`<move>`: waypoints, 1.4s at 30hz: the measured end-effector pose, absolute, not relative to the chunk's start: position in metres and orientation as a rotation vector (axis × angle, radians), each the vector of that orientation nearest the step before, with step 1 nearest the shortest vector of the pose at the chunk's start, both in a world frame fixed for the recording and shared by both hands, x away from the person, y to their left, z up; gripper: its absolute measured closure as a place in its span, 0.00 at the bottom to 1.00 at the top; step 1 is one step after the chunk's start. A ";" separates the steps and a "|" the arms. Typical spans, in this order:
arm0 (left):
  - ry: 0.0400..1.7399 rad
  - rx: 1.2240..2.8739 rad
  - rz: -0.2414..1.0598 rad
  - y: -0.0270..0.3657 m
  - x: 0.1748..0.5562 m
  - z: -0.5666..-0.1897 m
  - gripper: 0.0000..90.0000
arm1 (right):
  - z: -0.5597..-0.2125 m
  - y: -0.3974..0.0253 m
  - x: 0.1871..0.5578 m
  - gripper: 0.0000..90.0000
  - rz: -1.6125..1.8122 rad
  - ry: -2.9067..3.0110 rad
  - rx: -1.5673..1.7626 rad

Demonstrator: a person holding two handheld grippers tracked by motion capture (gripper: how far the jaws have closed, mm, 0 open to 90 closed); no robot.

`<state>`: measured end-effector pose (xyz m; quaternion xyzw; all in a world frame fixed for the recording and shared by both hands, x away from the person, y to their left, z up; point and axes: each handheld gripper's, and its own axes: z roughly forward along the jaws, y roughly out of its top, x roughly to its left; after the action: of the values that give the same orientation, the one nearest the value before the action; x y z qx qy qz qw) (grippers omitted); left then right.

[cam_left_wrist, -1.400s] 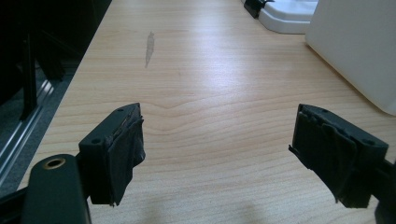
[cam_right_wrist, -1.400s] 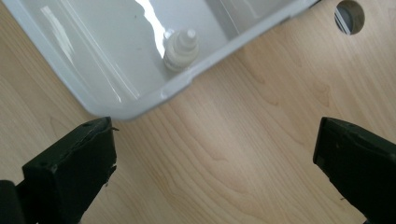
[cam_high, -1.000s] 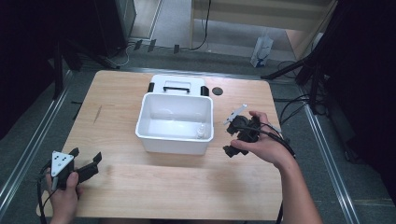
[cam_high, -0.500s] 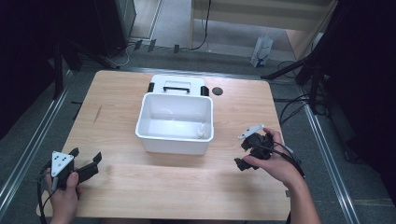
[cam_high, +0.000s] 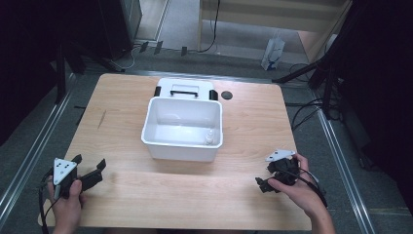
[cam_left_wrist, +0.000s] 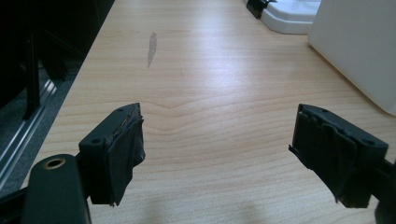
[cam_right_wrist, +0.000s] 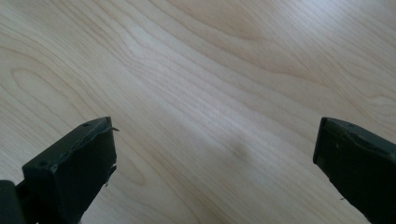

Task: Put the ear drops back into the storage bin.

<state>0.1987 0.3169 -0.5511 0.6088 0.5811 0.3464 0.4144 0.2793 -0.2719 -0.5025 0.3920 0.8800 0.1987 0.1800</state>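
A white tub [cam_high: 183, 127] sits near the middle of the wooden table [cam_high: 243, 122], open side up. Something small and pale lies against its inner right wall; what it is cannot be told. Just behind the tub, touching its far rim, lies a white lid [cam_high: 185, 88] with a black handle and 2 black clips. A small dark disc [cam_high: 226, 95] rests on the table to the right of the lid.

The left gripper [cam_high: 89, 168] is at the near left corner of the table, held in the person's left hand [cam_high: 65, 204], well apart from the tub. In the left gripper view its 2 jaws stand wide apart with bare wood between them, holding nothing; the tub's wall [cam_left_wrist: 359, 46] shows at the right edge.

The right gripper [cam_high: 267, 181] is near the right edge of the table, held in the right hand [cam_high: 299, 190]. In the right gripper view its 2 jaws are also spread wide over bare wood grain, empty.
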 end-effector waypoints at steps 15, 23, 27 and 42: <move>1.465 1.526 0.873 0.317 0.198 -0.551 0.19 | -0.533 -0.320 0.245 0.00 0.691 2.331 1.266; 1.468 1.520 0.876 0.317 0.198 -0.551 0.19 | -0.545 -0.342 0.223 0.00 0.836 2.205 1.318; 1.471 1.519 0.876 0.317 0.198 -0.551 0.19 | -0.548 -0.355 0.211 0.00 0.959 2.110 1.362; 1.469 1.537 0.878 0.316 0.200 -0.551 0.19 | -0.552 -0.373 0.196 0.00 1.146 1.891 1.455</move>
<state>0.1996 0.3159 -0.5508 0.6098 0.5830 0.3485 0.4084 0.1960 -0.3730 -0.5522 0.5330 0.6926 0.4198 0.2448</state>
